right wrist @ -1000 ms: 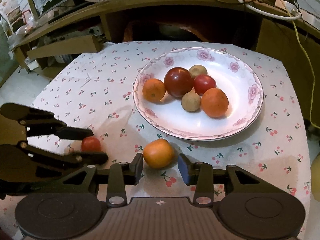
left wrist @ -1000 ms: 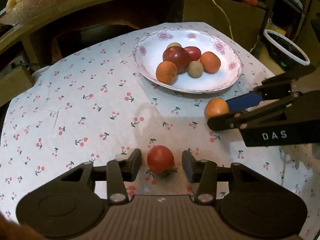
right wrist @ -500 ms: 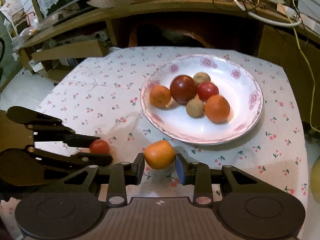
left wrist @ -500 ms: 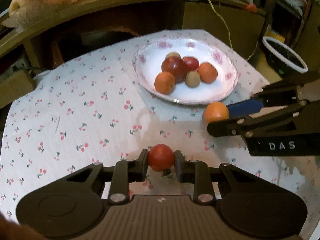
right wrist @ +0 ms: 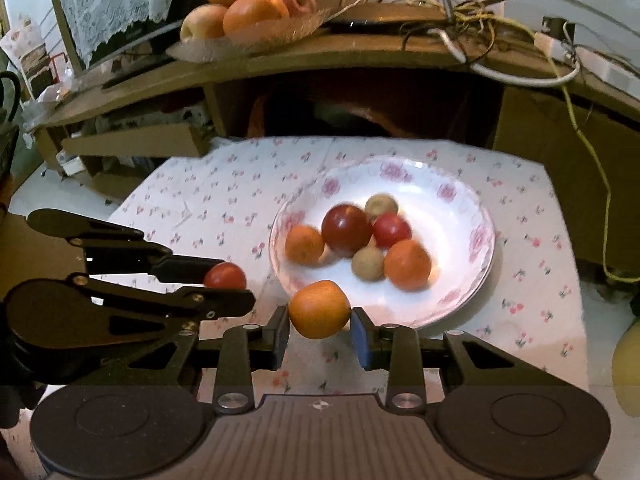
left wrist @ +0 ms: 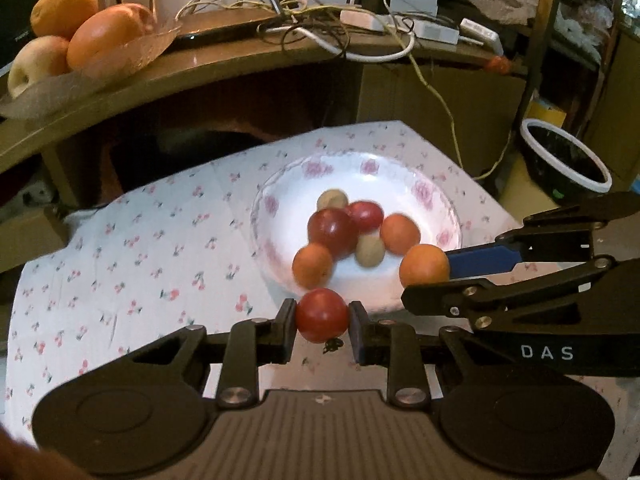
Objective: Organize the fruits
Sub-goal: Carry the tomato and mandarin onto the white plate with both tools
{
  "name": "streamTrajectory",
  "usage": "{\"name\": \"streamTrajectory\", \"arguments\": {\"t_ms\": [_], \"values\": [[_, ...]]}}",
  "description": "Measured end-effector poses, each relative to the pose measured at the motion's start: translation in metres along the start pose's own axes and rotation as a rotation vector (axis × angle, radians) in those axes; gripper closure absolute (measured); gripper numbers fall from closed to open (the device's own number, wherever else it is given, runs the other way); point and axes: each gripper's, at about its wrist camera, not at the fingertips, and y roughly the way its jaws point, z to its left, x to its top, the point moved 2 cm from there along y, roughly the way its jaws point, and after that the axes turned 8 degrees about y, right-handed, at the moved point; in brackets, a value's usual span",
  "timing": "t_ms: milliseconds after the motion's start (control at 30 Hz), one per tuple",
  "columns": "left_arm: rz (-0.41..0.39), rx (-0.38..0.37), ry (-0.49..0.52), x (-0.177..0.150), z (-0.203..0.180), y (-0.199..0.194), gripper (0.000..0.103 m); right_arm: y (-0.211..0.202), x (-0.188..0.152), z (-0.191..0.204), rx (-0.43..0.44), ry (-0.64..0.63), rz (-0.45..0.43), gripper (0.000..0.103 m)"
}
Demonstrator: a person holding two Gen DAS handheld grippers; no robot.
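My left gripper [left wrist: 322, 325] is shut on a red tomato [left wrist: 322, 314] and holds it above the cloth just before the near rim of the white floral plate [left wrist: 434, 196]. My right gripper [right wrist: 320, 326] is shut on an orange [right wrist: 319, 309], lifted at the plate's near edge [right wrist: 478, 236]. The plate holds several fruits: a dark red apple [right wrist: 346, 230], a small tomato, two oranges and two brownish fruits. In the left wrist view the right gripper and its orange [left wrist: 424, 266] are at the right. In the right wrist view the left gripper's tomato [right wrist: 225, 276] shows at the left.
A cherry-print tablecloth [left wrist: 132, 248] covers the low table. Behind it stands a wooden shelf with a fruit basket [right wrist: 248, 12] and tangled cables [left wrist: 340, 36]. A black bowl with a white rim [left wrist: 566, 164] sits on the floor at the right.
Both grippers closed on their fruits, the left on the tomato and the right on the orange, then lifted them off the cloth and moved toward the plate.
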Motion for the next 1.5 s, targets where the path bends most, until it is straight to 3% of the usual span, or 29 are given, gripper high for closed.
{"name": "streamTrajectory", "arguments": {"t_ms": [467,1500], "values": [[0.019,-0.013,0.029,0.007,-0.012,0.026,0.07,0.01,0.004,-0.024,-0.07,0.026,0.004,0.069],[0.009,0.043,0.059,0.012,-0.008,0.045,0.071,0.031,0.008,-0.033,-0.105,0.034,-0.008,0.069]]}}
